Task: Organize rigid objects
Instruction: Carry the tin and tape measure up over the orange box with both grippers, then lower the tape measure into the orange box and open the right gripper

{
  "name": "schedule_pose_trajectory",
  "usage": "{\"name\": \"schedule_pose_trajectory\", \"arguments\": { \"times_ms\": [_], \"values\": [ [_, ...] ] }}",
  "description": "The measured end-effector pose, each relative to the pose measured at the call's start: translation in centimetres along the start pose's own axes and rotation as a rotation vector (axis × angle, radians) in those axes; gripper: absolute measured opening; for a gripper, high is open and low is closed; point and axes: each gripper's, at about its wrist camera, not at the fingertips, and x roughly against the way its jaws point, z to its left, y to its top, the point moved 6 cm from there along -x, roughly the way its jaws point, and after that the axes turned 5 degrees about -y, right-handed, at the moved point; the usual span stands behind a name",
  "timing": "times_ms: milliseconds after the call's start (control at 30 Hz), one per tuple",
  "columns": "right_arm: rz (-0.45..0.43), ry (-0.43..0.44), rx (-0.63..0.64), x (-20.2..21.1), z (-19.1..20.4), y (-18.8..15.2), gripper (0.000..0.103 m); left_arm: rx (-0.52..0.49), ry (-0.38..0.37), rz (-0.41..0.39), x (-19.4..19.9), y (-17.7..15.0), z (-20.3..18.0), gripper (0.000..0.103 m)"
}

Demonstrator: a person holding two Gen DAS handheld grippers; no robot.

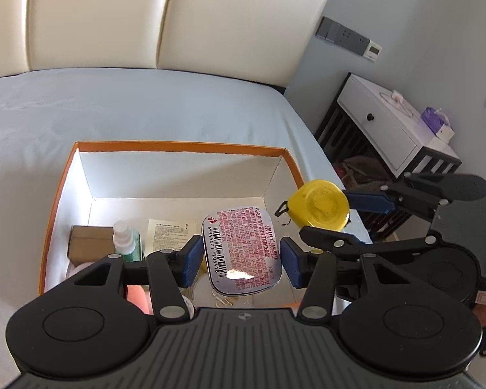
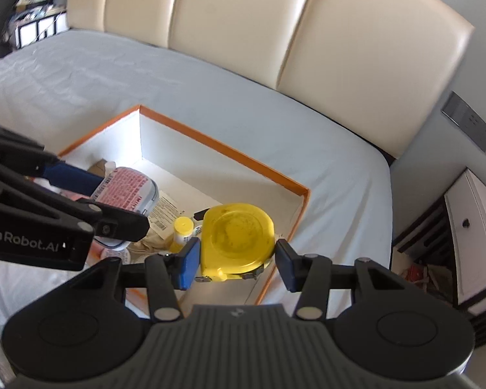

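**Two held items above an open box: slips and a clash are the risks**

At the left of the left wrist view, the orange-rimmed box [image 1: 59,191] is seen open on the bed [image 1: 145,103], with a spray bottle [image 1: 125,240] and a brown carton [image 1: 89,243] crowded into its lower left corner. At the centre, the left gripper [image 1: 241,261] is closed on a mint tin [image 1: 241,253], held by its two side edges above the box interior. A slip is judged possible here: the tin's rounded metal sides are met only by narrow pads, and a tilt could send it down onto the bottle.

Further right, just over the box's right rim, a yellow tape measure [image 1: 317,206] is clamped in the right gripper [image 2: 236,261]; in the right wrist view it is seen squeezed between both blue pads, its metal hook dangling at the bottom. The hook could be snagged on the rim.

The two grippers are held near each other, so a collision is judged likely if both are lowered together.
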Motion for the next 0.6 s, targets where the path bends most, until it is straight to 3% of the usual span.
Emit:
{"name": "schedule_pose_trajectory", "arguments": {
  "times_ms": [267,600],
  "values": [
    [0.135,0.062,0.183,-6.4,0.7,0.7,0.050,-0.039,0.014,0.025,-1.8,2.2,1.8,0.059],
    [0.336,0.210,0.428,-13.0,2.6,-0.8,0.050,-0.115,0.024,0.130,-4.9,2.3,2.2,0.059]
  ]
}}
